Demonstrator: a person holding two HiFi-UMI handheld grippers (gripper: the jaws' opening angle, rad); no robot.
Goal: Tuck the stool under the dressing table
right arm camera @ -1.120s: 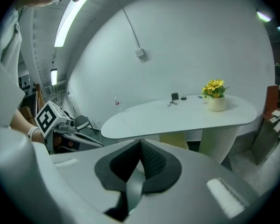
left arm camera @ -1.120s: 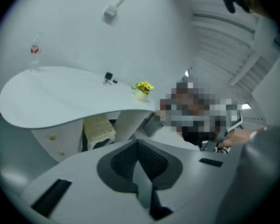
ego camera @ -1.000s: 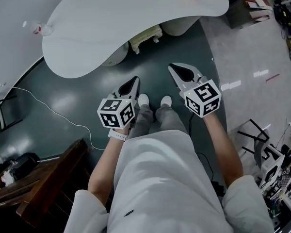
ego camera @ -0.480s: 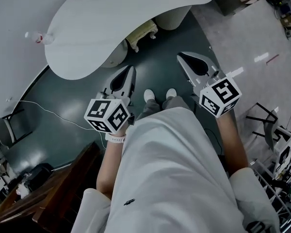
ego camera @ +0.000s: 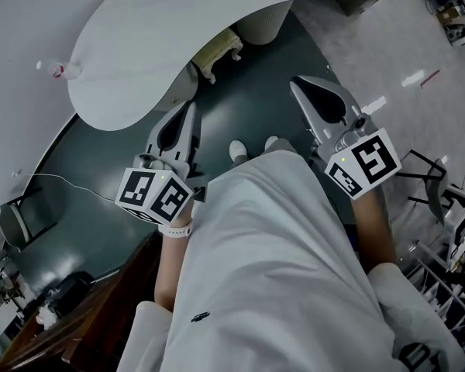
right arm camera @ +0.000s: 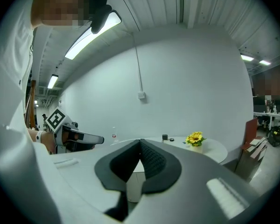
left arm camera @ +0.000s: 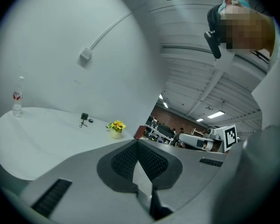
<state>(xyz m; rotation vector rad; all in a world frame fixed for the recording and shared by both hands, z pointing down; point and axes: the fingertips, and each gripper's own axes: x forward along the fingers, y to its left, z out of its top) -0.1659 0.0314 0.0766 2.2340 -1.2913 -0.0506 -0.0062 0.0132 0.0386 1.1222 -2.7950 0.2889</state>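
A white, curved dressing surface (ego camera: 139, 45) fills the upper left of the frame. A cream stool (ego camera: 219, 49) sits partly beneath its lower edge, and a small bottle (ego camera: 56, 69) stands at its left end. Lower down, the left tongs (ego camera: 187, 115) and right tongs (ego camera: 302, 87) hang closed and empty over the dark green floor (ego camera: 248, 91), flanking the person's white shoes (ego camera: 238, 151).

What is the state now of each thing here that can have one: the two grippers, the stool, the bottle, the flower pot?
Left gripper: shut, empty.
Right gripper: shut, empty.
Stool: upright, mostly under the table, one side showing.
Bottle: upright on the table.
Flower pot: upright on the table.
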